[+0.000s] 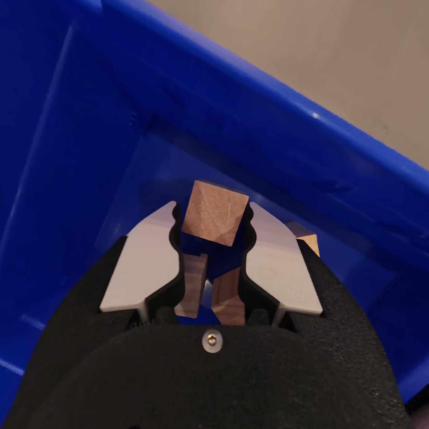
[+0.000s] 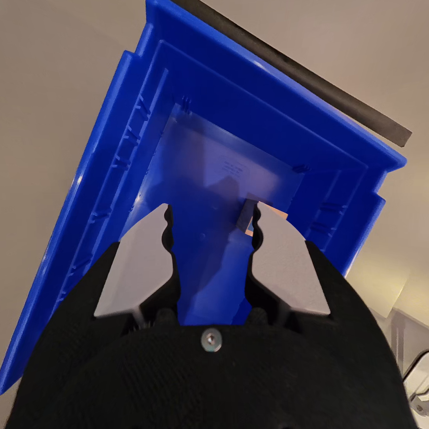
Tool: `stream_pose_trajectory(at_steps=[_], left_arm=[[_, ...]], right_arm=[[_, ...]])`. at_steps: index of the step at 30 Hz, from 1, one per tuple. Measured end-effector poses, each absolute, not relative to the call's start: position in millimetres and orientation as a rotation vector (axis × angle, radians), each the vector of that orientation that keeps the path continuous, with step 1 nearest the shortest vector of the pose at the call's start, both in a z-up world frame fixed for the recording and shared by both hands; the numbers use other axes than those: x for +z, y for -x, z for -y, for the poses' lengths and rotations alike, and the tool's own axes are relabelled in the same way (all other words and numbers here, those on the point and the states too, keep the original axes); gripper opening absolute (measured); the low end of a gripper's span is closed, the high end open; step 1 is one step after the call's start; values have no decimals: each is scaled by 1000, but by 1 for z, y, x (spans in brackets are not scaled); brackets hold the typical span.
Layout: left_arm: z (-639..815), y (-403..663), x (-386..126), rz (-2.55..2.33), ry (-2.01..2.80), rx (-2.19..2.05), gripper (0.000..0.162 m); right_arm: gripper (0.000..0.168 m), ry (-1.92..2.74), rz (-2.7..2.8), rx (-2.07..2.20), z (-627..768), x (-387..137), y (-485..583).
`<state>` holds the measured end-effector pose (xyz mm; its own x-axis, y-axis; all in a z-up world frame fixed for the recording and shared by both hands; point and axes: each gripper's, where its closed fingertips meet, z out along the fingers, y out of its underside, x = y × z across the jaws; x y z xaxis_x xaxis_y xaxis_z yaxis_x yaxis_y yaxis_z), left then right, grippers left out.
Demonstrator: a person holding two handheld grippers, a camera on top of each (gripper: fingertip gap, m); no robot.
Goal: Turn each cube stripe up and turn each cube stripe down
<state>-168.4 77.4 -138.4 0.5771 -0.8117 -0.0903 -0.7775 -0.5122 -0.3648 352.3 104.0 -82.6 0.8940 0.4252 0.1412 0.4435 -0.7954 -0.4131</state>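
Cube half-hidden (behind right gripper)

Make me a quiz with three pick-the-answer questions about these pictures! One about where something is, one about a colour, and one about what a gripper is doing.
1. Where is the tilted wooden cube?
A. On the table outside the bin
B. Between the jaws of the left gripper
C. Balanced on the bin's rim

2. What colour is the bin?
A. Red
B. Green
C. Blue

3. How do the jaws of the right gripper stand?
A. Open, with nothing between them
B. Shut on a cube
C. Shut on the bin's wall

Answers:
1 B: the left wrist view shows the cube held between the two tips, inside the bin.
2 C: its walls and floor are bright blue in both views.
3 A: only the bin's blue floor shows in the wide gap.
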Motion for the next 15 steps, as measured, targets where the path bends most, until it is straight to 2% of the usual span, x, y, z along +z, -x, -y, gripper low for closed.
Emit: stream_pose_trajectory(at_steps=[1,4,9,12,15], left_arm=[[-79,169,-139,-1277,2451,-123,57],[-76,167,-139,-1285,2458,-152,50],[-80,172,-133,-1283,2458,-34,49],[-89,175,-102,-1151,2398,8,49],[-97,181,-47,-933,2272,23,49]], right_arm=[[68,2617,639,-54,-104,-83,-351],[69,2622,656,-53,-103,-85,-349],[69,2619,677,-55,-101,-85,-348],[68,2593,671,-67,-102,-78,-348],[68,2537,659,-102,-105,-65,-348]])
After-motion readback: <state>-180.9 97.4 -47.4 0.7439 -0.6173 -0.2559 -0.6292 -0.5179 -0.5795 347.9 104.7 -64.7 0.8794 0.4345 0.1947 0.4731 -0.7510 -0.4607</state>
